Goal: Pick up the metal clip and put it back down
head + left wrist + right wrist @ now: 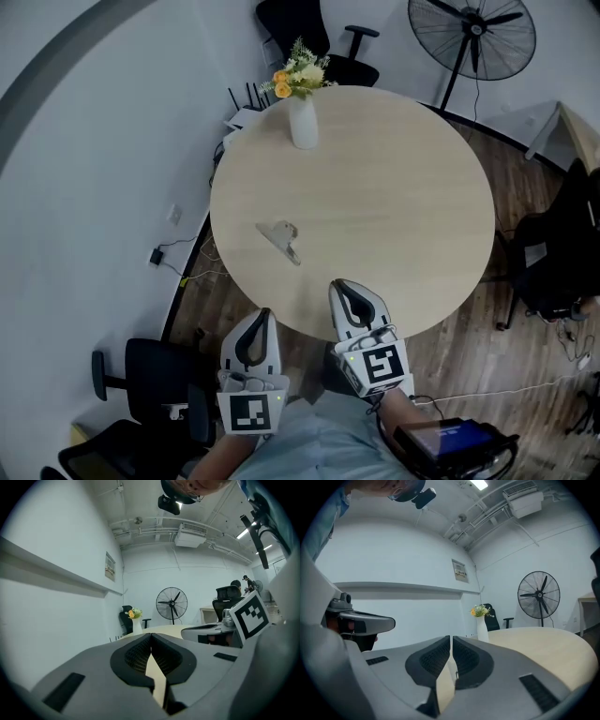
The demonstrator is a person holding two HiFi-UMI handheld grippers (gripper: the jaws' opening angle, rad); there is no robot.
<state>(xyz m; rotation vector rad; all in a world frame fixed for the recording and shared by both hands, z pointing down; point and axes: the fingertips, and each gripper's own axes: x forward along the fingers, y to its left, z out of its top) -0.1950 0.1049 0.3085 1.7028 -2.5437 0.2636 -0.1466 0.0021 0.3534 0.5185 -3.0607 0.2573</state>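
On table [403,187], metal clip [280,240] diagonal, far-left to near-right, left gripper [264,315] and right gripper [338,285] clenched, empty

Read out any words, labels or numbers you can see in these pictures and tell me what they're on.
No text here can be read.
The wall notice: print too small to read.
The device screen, low right in the head view: blurred, unreadable.
The marker cube on the right hand-held gripper: a black-and-white square pattern, no letters or digits.
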